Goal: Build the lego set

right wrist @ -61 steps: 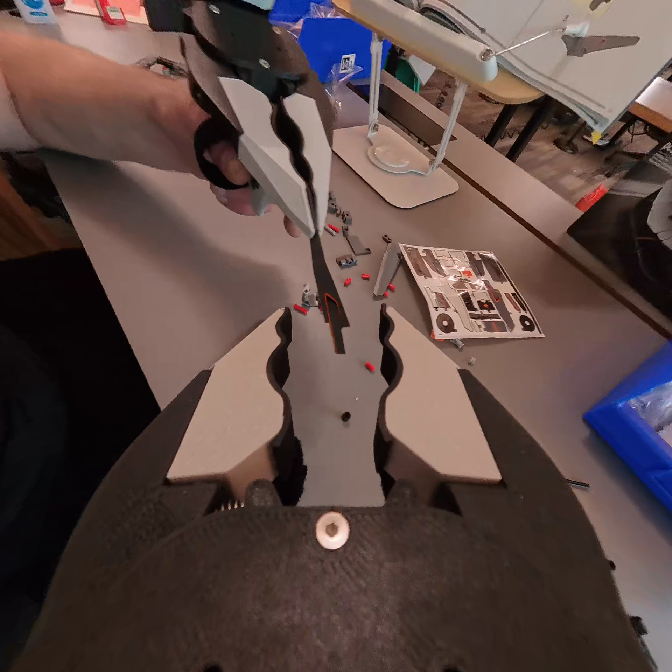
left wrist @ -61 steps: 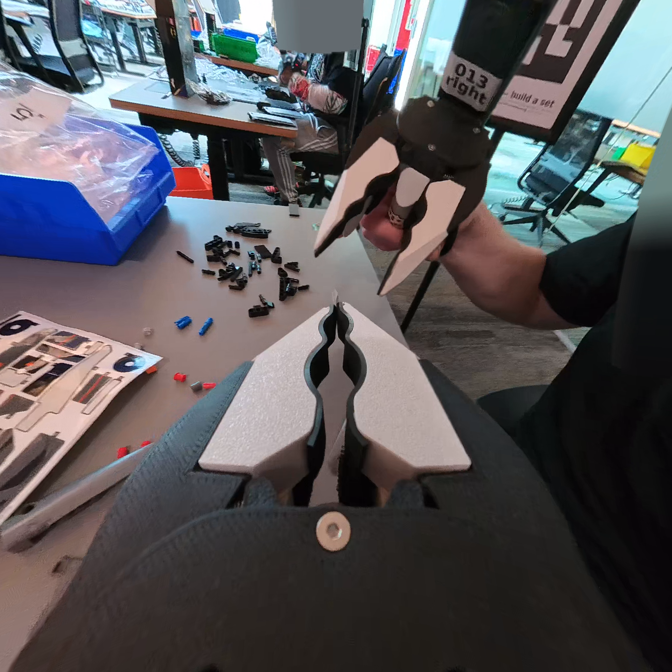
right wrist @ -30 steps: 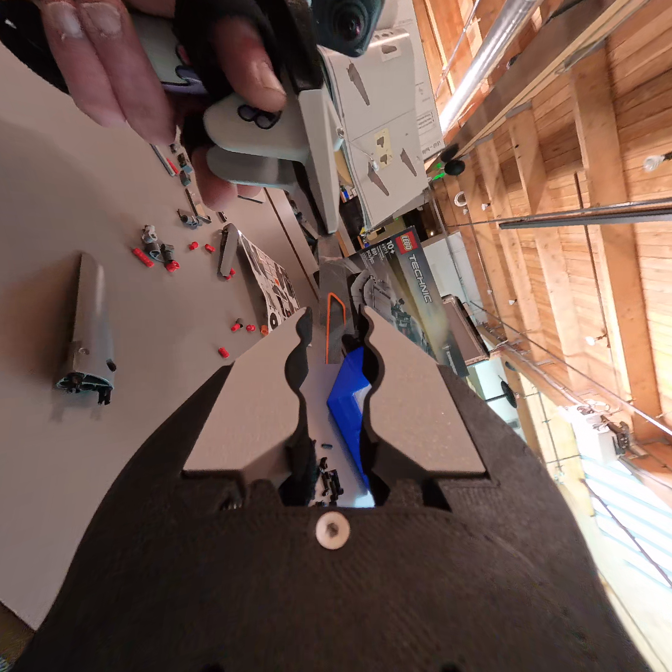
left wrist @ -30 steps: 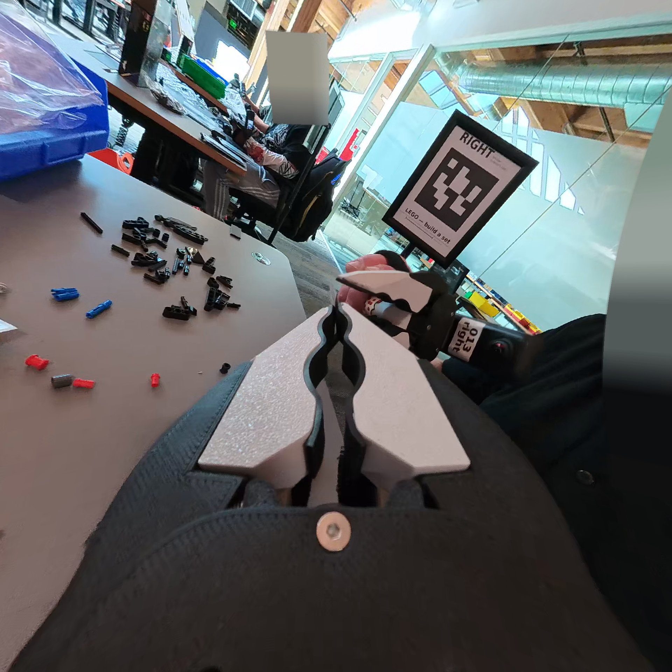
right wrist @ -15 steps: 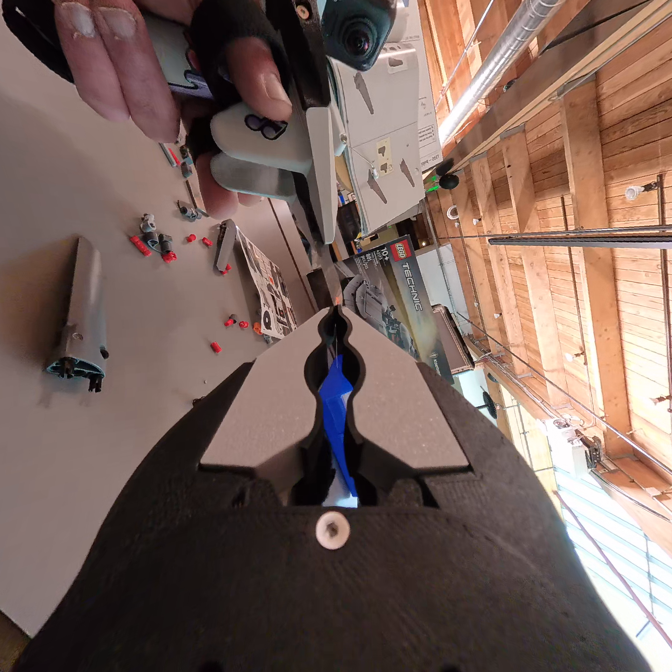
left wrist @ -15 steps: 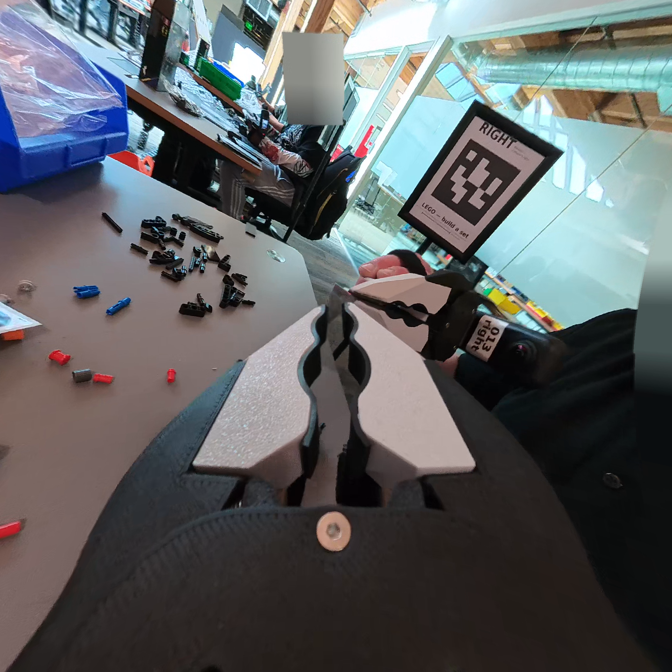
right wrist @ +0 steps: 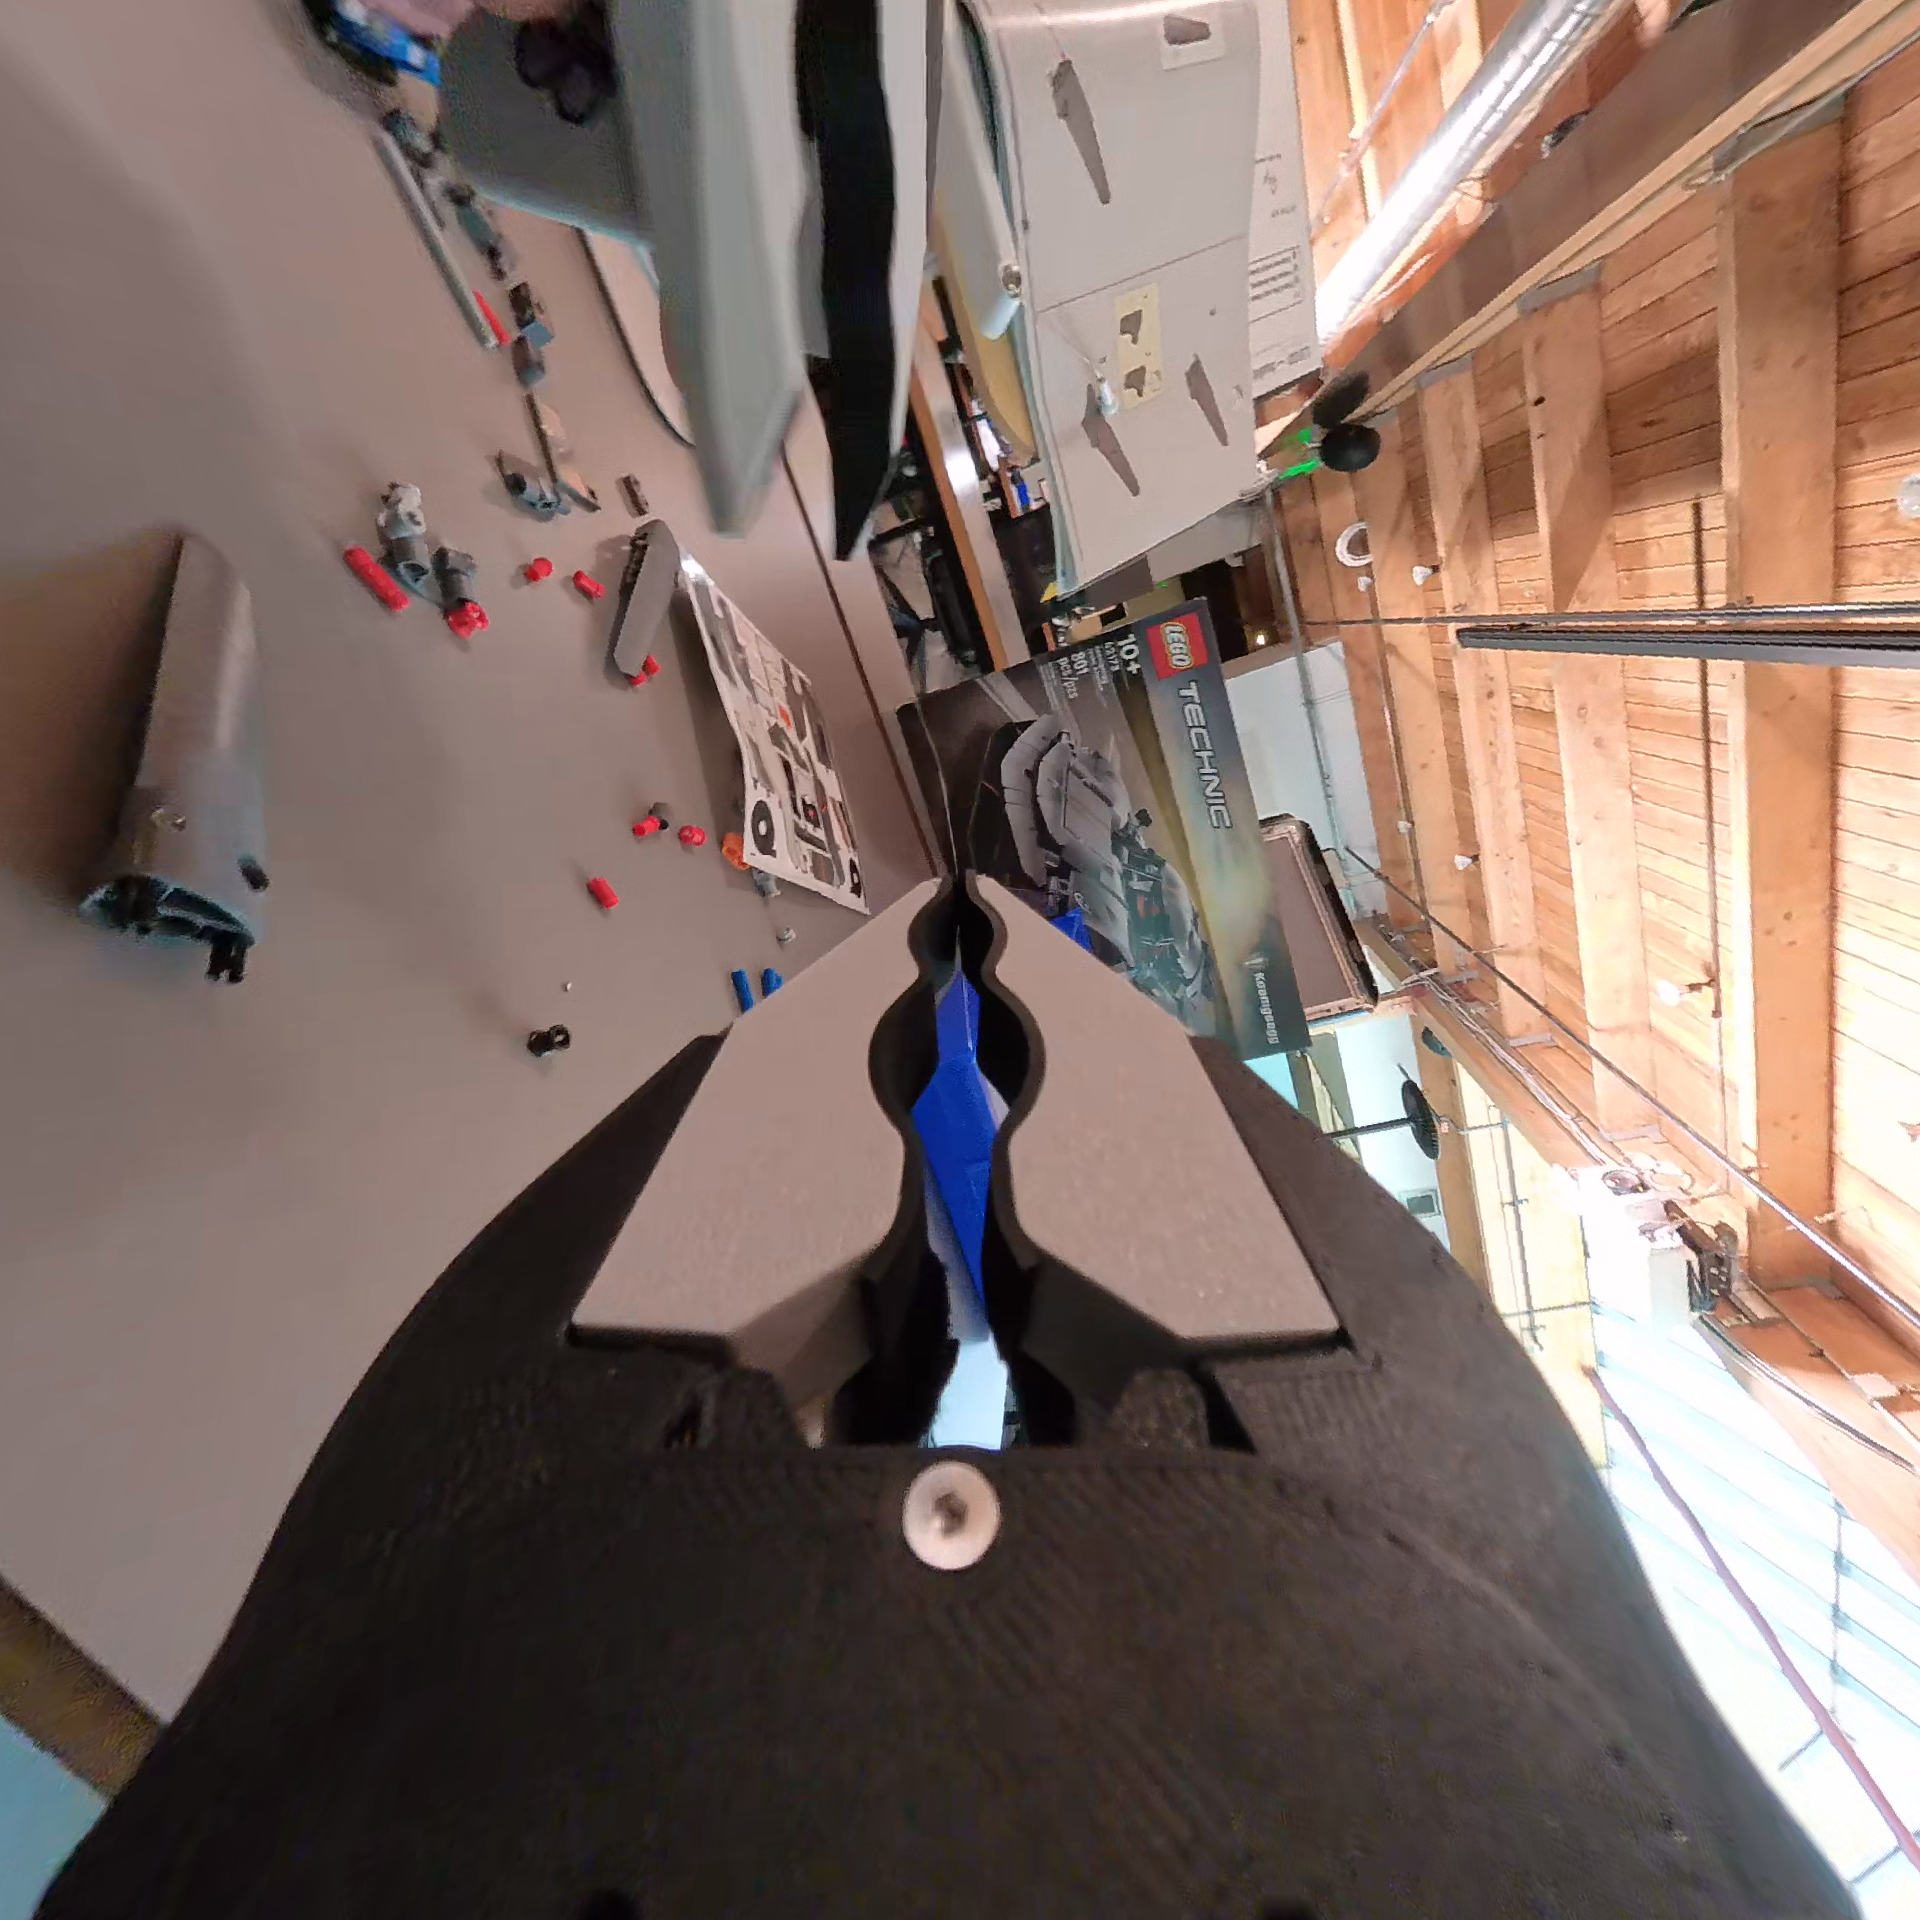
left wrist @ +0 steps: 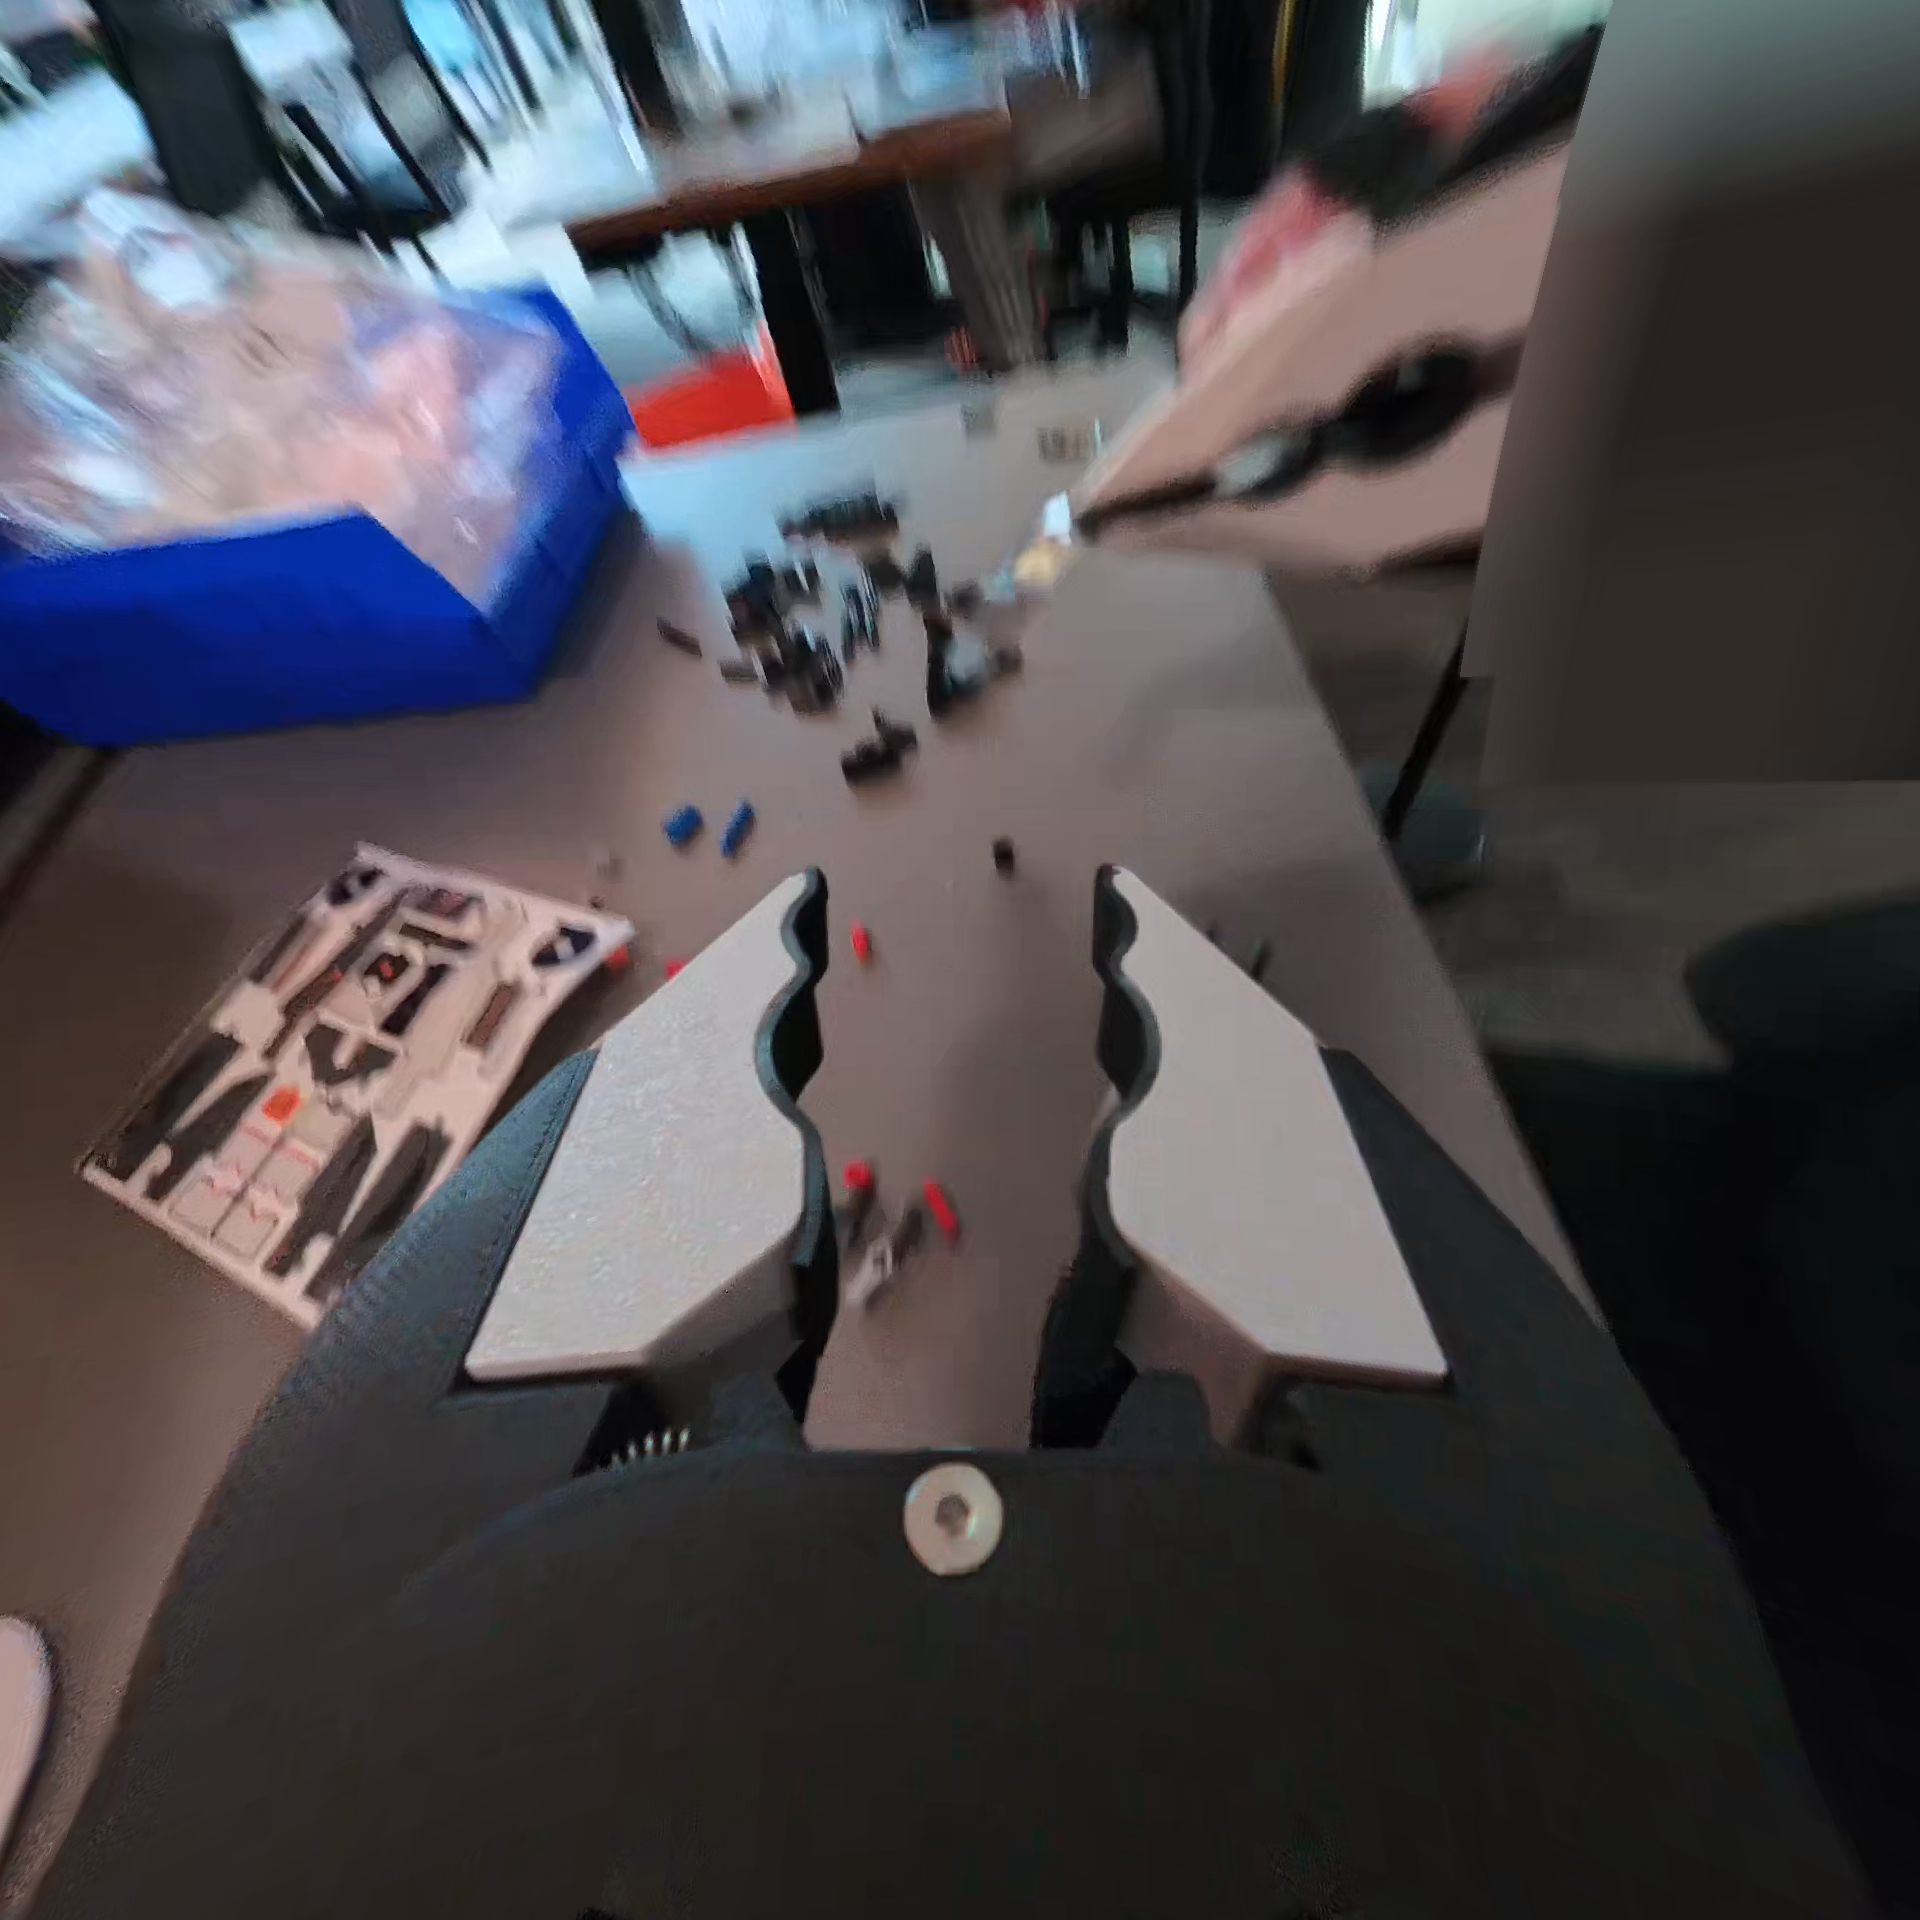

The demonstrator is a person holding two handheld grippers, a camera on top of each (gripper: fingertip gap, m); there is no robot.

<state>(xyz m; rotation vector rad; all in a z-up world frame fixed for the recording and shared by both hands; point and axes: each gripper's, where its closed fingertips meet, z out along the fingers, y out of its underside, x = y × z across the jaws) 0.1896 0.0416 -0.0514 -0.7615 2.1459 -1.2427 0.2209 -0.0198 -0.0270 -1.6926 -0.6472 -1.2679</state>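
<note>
Hovering over the grey table (left wrist: 1039, 748), the left gripper (left wrist: 961, 883) gapes, holding nothing. The right gripper (right wrist: 958, 885) is pinched together; whether a thin black piece sits at its tips is unclear. Loose black pieces (left wrist: 852, 623) lie beside the blue bin (left wrist: 312, 613).

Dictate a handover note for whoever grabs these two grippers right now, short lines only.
Left gripper: open, empty, above the table; its view is motion-blurred.
Right gripper: shut, rolled sideways; whether it pinches a part, I cannot tell.
Parts: black parts pile beside the blue bin; two blue pins; red pins scattered; sticker sheet flat on the table; set box standing behind.
Done: one grey panel sub-assembly lies on the table.
Left: nearly all of the build; most pieces are loose.
</note>
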